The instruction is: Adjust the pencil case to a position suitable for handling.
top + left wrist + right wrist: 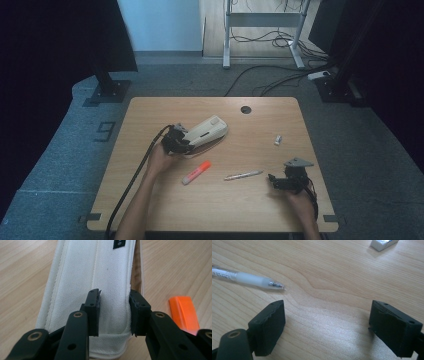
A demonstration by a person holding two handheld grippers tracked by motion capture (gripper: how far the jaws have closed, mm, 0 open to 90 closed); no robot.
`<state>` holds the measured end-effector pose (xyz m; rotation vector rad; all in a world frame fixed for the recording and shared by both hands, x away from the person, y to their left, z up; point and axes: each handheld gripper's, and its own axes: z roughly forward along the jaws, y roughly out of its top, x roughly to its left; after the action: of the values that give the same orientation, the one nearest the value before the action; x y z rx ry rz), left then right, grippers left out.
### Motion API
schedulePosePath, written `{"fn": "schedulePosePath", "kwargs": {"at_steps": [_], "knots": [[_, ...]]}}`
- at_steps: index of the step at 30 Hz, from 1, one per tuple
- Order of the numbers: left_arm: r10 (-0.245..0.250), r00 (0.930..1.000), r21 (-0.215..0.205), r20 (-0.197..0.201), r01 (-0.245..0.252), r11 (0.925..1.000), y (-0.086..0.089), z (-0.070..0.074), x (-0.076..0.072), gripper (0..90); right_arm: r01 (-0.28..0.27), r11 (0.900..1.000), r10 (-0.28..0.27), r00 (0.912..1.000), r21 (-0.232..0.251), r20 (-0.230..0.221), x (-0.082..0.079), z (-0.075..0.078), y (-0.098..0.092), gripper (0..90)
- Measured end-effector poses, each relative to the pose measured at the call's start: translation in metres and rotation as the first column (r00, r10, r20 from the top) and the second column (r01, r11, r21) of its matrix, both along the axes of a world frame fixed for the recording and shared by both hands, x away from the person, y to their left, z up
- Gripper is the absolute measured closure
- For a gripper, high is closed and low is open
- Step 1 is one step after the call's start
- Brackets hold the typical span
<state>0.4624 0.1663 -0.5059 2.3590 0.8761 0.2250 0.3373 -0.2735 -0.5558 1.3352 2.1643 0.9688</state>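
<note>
The cream canvas pencil case (92, 277) is lying toward the far left of the desk (260, 195), its near end tipped up because the left tongs (113, 312) are pinching a fold of the woven, stitched fabric there, probably to steady or lift it. An orange highlighter (184, 312) is resting just beside it. A slim, clear-barrelled pen (244, 277) and a small white eraser (384, 243) are lying apart near the right tongs (327, 330), which are hovering spread wide over bare wood grain.

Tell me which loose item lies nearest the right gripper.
The clear pen, just left of the right gripper; the orange highlighter and white eraser lie farther away.
</note>
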Motion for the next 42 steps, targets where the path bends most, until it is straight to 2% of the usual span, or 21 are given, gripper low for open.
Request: {"fn": "schedulePosePath", "kwargs": {"at_steps": [2, 6, 9, 17, 22, 26, 29, 33, 42], "knots": [[0.004, 1.0000, 0.000, 0.000, -0.004, 1.0000, 0.002, 0.001, -0.004, 66.1, 0.000, 1.000, 0.000, 1.0000, 0.000, 0.001, 0.000, 0.000, 0.000, 13.3], [0.021, 0.9977, -0.041, -0.064, -0.024, 0.9989, 0.008, 0.003, -0.008, 66.2, 0.000, 1.000, 0.000, 1.0000, 0.000, 0.001, 0.000, 0.000, 0.000, 13.3], [0.024, 0.9962, -0.060, -0.084, -0.029, 0.9978, 0.012, 0.004, -0.013, 66.3, 0.000, 1.000, 0.000, 1.0000, 0.000, 0.000, 0.000, 0.000, 0.000, 13.3], [0.031, 0.9989, -0.067, -0.034, -0.033, 0.9972, 0.021, 0.009, -0.031, 71.4, 0.001, 1.000, -0.001, 1.0000, 0.000, 0.001, 0.000, 0.000, 0.000, 13.3], [0.056, 0.9984, -0.101, -0.009, -0.057, 0.9933, 0.026, 0.013, -0.039, 73.9, 0.000, 1.000, 0.000, 1.0000, 0.000, 0.000, 0.000, 0.000, 0.000, 13.3], [0.074, 0.9971, -0.136, -0.015, -0.076, 0.9879, 0.030, 0.015, -0.042, 74.6, 0.000, 1.000, 0.000, 1.0000, 0.000, 0.000, 0.000, 0.000, 0.000, 13.3], [0.077, 0.9970, -0.144, -0.011, -0.077, 0.9866, 0.032, 0.016, -0.045, 75.2, 0.000, 1.000, 0.000, 1.0000, 0.000, 0.000, 0.000, 0.000, 0.000, 13.3], [0.088, 0.9961, -0.172, 0.000, -0.087, 0.9812, 0.035, 0.018, -0.049, 75.9, 0.000, 1.000, 0.000, 1.0000, 0.000, -0.001, 0.000, 0.000, 0.000, 13.3], [0.096, 0.9953, -0.193, 0.013, -0.092, 0.9768, 0.043, 0.024, -0.050, 76.9, 0.000, 1.000, 0.000, 1.0000, 0.001, -0.001, 0.000, 0.000, 0.000, 13.2]]}}
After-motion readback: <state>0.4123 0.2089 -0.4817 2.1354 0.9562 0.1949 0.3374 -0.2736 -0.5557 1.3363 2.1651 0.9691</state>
